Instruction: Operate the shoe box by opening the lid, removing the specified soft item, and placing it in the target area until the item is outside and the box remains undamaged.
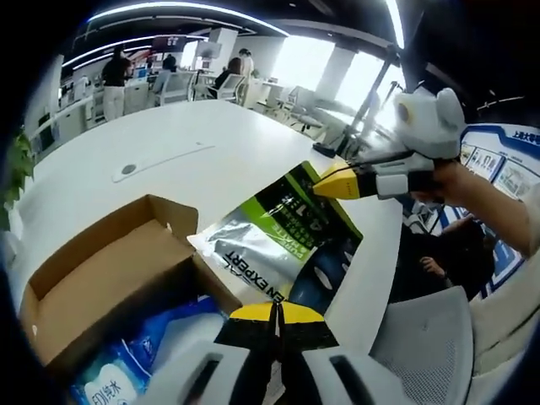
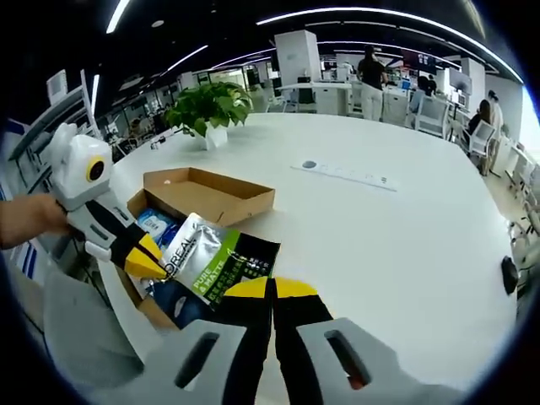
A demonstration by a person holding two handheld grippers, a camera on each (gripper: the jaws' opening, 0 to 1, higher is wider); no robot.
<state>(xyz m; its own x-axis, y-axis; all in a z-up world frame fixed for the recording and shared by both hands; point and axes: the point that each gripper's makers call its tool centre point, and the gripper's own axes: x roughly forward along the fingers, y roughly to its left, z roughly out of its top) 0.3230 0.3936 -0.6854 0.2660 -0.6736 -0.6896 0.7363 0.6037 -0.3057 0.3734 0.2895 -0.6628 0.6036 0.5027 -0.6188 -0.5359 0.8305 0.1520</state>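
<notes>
One open cardboard shoe box [image 2: 207,192] sat on the white tabletop [image 2: 380,228]. One silver, green and black pouch [image 2: 221,263] hung just beside the box, pinched at opposite ends by the left hand-held gripper [image 2: 156,268] and right hand-held gripper [image 1: 325,187], both closed on it.

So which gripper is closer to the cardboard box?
Left. The left gripper is right above the cardboard box; the right gripper holds the far end of the pouch, past the box.
</notes>
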